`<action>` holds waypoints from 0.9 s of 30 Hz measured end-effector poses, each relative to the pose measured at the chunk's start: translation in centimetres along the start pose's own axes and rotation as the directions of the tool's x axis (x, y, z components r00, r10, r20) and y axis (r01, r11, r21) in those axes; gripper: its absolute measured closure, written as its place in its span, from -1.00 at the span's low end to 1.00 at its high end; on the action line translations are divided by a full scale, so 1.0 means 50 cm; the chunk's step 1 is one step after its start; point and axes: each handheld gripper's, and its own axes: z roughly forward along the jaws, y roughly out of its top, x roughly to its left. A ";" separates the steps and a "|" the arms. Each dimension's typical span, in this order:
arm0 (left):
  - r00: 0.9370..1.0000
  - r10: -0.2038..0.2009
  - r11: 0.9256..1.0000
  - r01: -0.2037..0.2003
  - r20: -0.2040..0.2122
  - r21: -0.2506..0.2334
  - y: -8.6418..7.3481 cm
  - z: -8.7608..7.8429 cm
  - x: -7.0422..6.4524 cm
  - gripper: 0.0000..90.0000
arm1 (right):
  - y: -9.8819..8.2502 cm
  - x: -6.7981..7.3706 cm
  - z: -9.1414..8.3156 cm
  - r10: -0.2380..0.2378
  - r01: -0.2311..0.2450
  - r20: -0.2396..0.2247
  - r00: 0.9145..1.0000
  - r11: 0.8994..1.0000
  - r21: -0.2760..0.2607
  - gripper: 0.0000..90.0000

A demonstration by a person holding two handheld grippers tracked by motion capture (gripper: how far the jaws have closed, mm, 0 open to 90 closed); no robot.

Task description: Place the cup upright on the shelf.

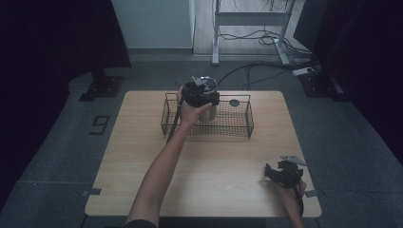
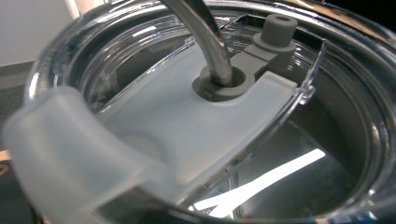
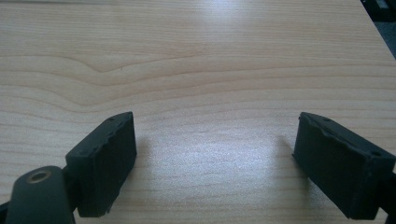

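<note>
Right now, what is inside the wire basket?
In the wire basket stands a steel tumbler with a clear lid and a metal straw. The left tongs and hand cover most of it. A dark round item lies near the back.

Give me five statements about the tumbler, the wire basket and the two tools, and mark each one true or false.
1. The metal tumbler stands inside the wire basket. True.
2. The right tool has its jaws shut. False: they stand wide apart over bare table.
3. A metal straw passes through the tumbler's clear lid. True.
4. The right tool hangs over the basket. False: it is near the table's front right corner.
5. The left tool is at the tumbler's top. True.
</note>
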 end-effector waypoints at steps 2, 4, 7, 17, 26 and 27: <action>1.000 -0.001 1.000 0.001 -0.009 0.013 -0.011 0.011 -0.002 -0.91 | 0.000 0.000 0.000 0.000 0.000 0.000 1.000 1.000 0.000 -0.72; 1.000 0.004 1.000 -0.004 -0.016 0.022 -0.017 0.017 -0.003 -0.91 | 0.000 0.000 0.000 0.000 0.000 0.000 1.000 1.000 0.000 -0.72; 1.000 -0.002 1.000 0.003 -0.016 0.029 -0.026 0.026 -0.003 -0.91 | 0.000 0.000 0.000 0.001 -0.001 0.000 1.000 1.000 0.001 -0.72; 1.000 0.002 0.998 0.000 -0.026 0.064 -0.051 0.046 -0.010 -0.91 | 0.000 0.000 0.000 0.003 -0.003 0.001 1.000 1.000 0.000 -0.72; 1.000 -0.004 0.996 0.005 -0.015 0.090 -0.074 0.061 -0.012 -0.91 | 0.000 0.000 0.000 0.000 0.000 0.000 1.000 1.000 0.001 -0.72; 1.000 -0.003 0.996 0.004 -0.013 0.091 -0.075 0.062 -0.012 -0.91 | 0.000 0.000 0.000 0.000 0.000 0.000 1.000 1.000 0.001 -0.72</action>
